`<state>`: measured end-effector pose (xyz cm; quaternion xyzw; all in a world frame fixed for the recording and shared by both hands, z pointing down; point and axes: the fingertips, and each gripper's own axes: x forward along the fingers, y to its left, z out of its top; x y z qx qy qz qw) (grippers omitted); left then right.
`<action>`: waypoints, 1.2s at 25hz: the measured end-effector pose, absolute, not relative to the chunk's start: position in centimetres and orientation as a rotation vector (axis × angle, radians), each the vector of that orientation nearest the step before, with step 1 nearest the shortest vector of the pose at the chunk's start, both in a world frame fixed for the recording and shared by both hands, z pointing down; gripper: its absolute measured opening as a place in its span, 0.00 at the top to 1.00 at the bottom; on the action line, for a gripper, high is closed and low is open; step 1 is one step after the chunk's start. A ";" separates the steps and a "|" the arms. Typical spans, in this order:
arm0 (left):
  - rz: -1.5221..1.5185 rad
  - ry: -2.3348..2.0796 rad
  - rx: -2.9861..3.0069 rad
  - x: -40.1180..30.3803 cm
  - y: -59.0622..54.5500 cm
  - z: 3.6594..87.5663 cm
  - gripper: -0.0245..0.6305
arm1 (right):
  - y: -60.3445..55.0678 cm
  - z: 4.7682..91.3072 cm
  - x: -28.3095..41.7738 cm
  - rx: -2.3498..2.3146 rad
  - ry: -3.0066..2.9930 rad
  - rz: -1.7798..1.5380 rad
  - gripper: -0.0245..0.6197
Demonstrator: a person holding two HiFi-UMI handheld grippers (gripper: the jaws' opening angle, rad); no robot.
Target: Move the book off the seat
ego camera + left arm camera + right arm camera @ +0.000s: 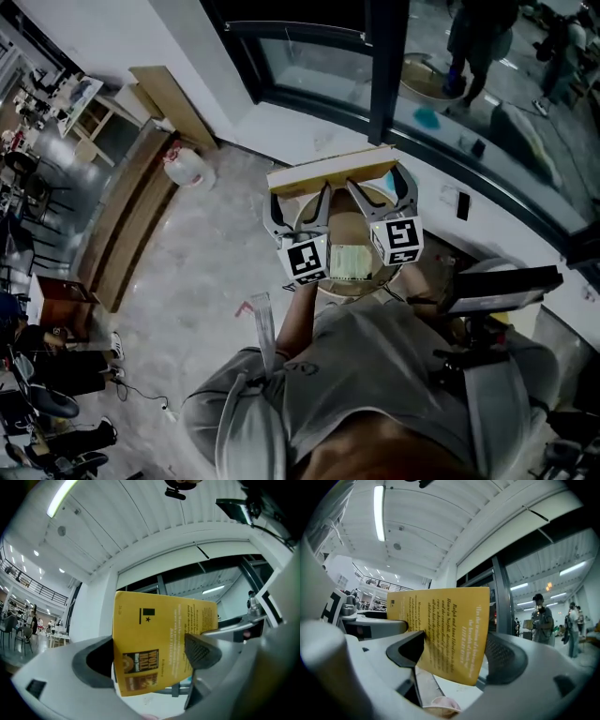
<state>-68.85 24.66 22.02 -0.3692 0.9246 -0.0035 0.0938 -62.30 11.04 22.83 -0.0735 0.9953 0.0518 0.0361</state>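
A yellow book (333, 171) is held edge-up in the air above a round stool seat (349, 230), gripped from both sides. My left gripper (298, 199) is shut on its left part, and in the left gripper view the yellow back cover (159, 639) fills the gap between the jaws, with one ribbed pad (200, 651) pressed on it. My right gripper (384, 189) is shut on the right part. In the right gripper view the cover (445, 630) stands between the dark finger (408, 651) and the far pad (505, 657). A pale rectangular thing (352, 262) lies on the seat.
A dark window frame (384, 66) and a low sill run behind the stool. On the floor to the left stand a white jug (187, 169) and leaning wooden boards (173, 98). A dark stand (502, 291) is close on the right. A person (541, 620) stands beyond the glass.
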 end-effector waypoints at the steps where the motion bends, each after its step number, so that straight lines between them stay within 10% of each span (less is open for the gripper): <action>1: -0.020 2.759 -1.103 -68.9 24.6 22.7 0.25 | 11.0 23.6 -62.4 -0.227 3.079 0.140 0.36; 30: -0.324 3.402 -1.753 -67.6 25.5 68.2 0.25 | 13.8 69.4 -57.9 -0.571 3.758 -0.736 0.36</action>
